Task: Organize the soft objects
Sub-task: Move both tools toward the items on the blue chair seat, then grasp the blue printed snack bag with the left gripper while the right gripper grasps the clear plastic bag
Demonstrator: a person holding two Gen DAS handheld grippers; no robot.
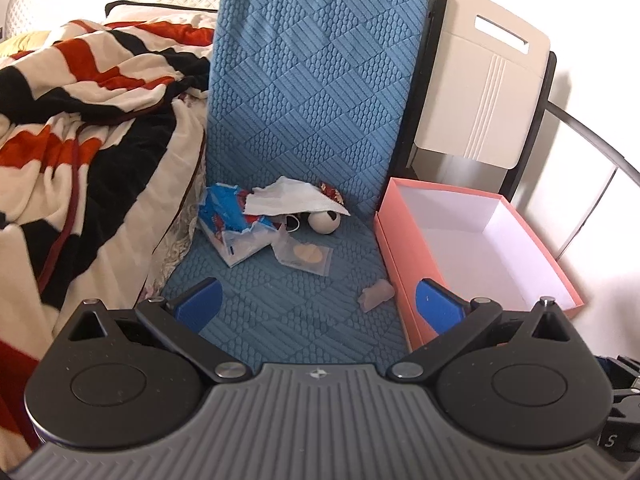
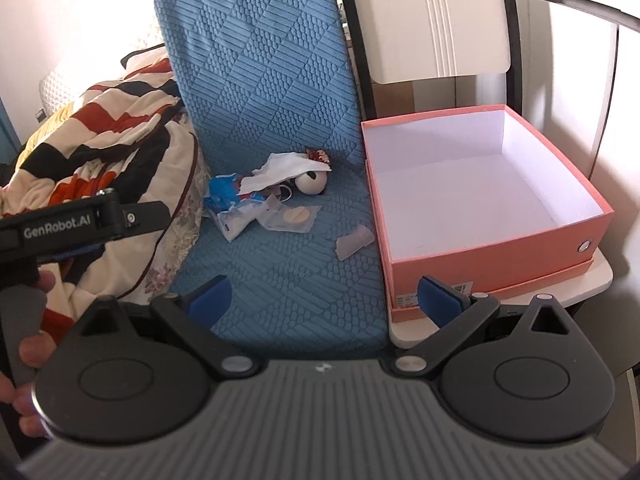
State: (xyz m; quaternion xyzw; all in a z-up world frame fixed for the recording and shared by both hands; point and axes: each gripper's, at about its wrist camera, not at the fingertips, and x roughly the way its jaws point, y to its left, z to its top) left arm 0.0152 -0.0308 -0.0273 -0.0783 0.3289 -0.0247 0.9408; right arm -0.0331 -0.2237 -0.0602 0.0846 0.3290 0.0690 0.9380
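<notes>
A pile of soft things lies on the blue quilted mat (image 1: 304, 304) (image 2: 280, 280): a white tissue (image 1: 288, 200) (image 2: 280, 170), a blue and red wrapper (image 1: 222, 208) (image 2: 224, 190), a white plush ball (image 1: 325, 221) (image 2: 310, 184), a clear packet with a beige pad (image 1: 306, 257) (image 2: 294, 216) and a small pale wad (image 1: 378, 295) (image 2: 354, 240). An open pink box (image 1: 404, 264) (image 2: 492, 256) stands to the right, empty. My left gripper (image 1: 318, 306) is open and empty, short of the pile. My right gripper (image 2: 324, 300) is open and empty too.
A striped red, black and cream blanket (image 1: 80, 120) (image 2: 104, 140) is heaped on the left. A cream panel (image 1: 476, 80) (image 2: 432, 20) leans behind the box. The left gripper's body and the person's hand (image 2: 36, 280) show at the left of the right wrist view.
</notes>
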